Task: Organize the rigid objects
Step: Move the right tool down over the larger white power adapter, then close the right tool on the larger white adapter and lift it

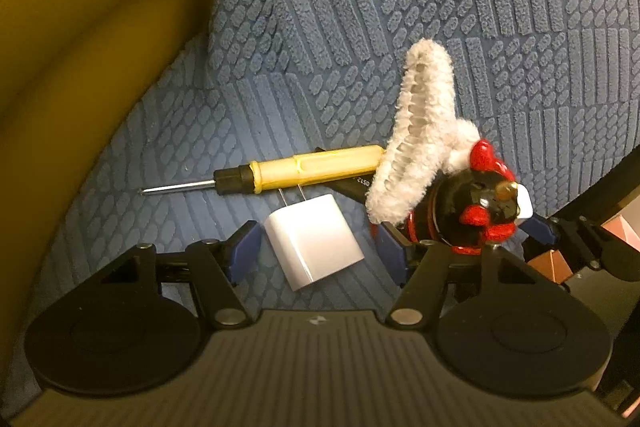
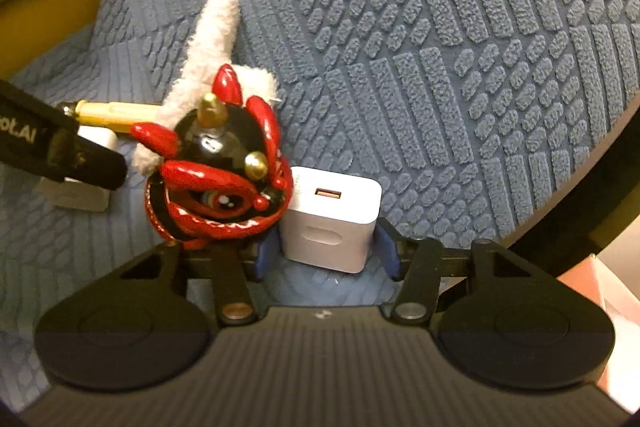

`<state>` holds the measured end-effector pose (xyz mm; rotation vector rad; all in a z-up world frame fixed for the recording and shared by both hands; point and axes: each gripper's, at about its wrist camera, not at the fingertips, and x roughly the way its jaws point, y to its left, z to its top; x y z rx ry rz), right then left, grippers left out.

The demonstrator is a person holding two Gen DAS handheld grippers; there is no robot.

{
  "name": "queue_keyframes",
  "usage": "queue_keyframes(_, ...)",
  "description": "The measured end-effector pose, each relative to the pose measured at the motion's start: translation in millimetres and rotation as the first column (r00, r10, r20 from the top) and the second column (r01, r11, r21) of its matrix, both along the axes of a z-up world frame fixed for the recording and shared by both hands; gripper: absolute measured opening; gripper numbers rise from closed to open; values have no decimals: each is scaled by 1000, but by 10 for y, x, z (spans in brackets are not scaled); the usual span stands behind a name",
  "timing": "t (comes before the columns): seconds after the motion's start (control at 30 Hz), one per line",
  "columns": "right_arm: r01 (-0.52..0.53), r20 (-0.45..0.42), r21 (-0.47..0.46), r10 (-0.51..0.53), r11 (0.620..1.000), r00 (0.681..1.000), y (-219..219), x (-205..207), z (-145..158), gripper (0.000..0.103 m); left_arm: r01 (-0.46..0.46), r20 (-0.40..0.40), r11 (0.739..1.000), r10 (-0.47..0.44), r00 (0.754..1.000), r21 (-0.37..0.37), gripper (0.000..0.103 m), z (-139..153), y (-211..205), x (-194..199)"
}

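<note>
In the left wrist view my left gripper [image 1: 316, 251] stands open around a small white plug charger [image 1: 312, 243] that lies on the blue cushion [image 1: 400, 7]; a narrow gap shows on each side. Just beyond it lies a yellow-handled screwdriver [image 1: 312, 167]. A white fluffy clip [image 1: 416, 131] leans on a black and red figurine [image 1: 476, 207]. In the right wrist view my right gripper [image 2: 326, 251] is shut on a larger white USB charger block [image 2: 332, 223], pads against its sides. The figurine [image 2: 216, 171] stands touching the block's left side.
A yellow padded wall [image 1: 80, 47] curves along the cushion's left side. A dark rim [image 2: 592, 187] bounds the cushion at the right, with a pink surface [image 2: 608, 291] below it. One left-gripper finger [image 2: 60, 151] covers part of the small charger [image 2: 80, 195].
</note>
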<state>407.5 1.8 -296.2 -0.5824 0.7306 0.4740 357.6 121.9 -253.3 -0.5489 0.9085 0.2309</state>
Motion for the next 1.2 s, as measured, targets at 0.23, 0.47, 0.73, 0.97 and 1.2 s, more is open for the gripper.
queue_keyframes(0.23,63,-64,57,-60,996,996,-118,-48,165,55,16,5,998,-16,1000,55,63,-60,-2,69)
queue_keyframes(0.47,101,-101,86,-92,991,991,-287,-107,344,55,25,2,999,-25,1000,45,58,-62,25,66)
queue_keyframes(0.73,150,-173,126,-127,981,977,-713,-348,740,55,71,0,997,-71,997,12,53,142,-27,-79)
queue_keyframes(0.97,209,-248,188,-160,960,956,-852,-730,937,55,98,21,995,-98,995,0,50,290,-79,-401)
queue_keyframes(1.2,262,-297,237,-187,936,937,-1032,-1009,1016,55,141,29,990,-142,989,16,49,417,-141,-777)
